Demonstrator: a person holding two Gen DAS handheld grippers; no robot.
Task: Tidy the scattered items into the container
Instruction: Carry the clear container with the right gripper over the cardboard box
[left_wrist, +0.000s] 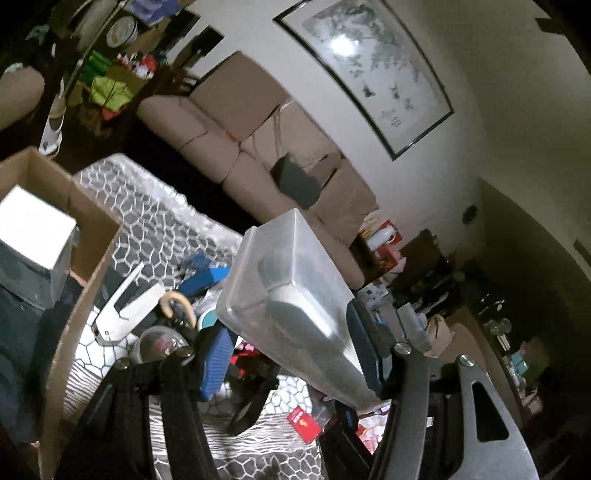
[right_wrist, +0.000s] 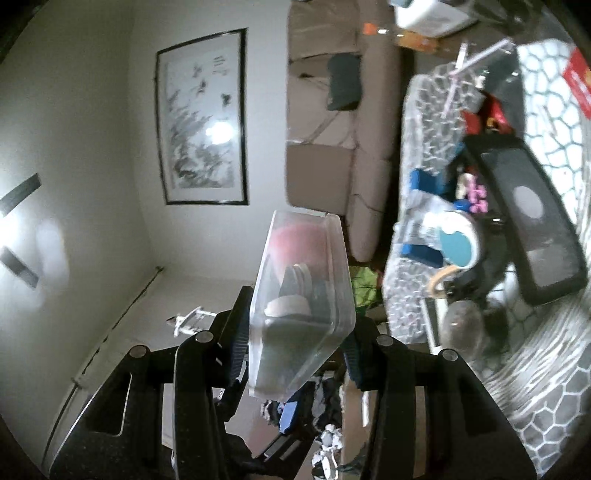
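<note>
In the left wrist view, my left gripper (left_wrist: 291, 350) is shut on a clear plastic box (left_wrist: 291, 280), one blue pad on each long side. The box is tilted and held above the table, with dark rounded shapes inside. In the right wrist view, my right gripper (right_wrist: 297, 343) is likewise shut on a clear plastic box (right_wrist: 303, 295), which holds grey discs and something pink. I cannot tell whether both views show the same box. An open cardboard box (left_wrist: 92, 229) stands at the left with a white carton (left_wrist: 33, 229) in it.
Loose items lie on the honeycomb-patterned tablecloth (left_wrist: 155, 214): a white hole punch (left_wrist: 125, 314), blue pieces (left_wrist: 207, 277), a clear dome (left_wrist: 159, 339) and a red card (left_wrist: 304, 422). A black flat device (right_wrist: 532, 218) and a teal-and-white roll (right_wrist: 458, 243) lie there too. Behind is a beige sofa (left_wrist: 236, 110).
</note>
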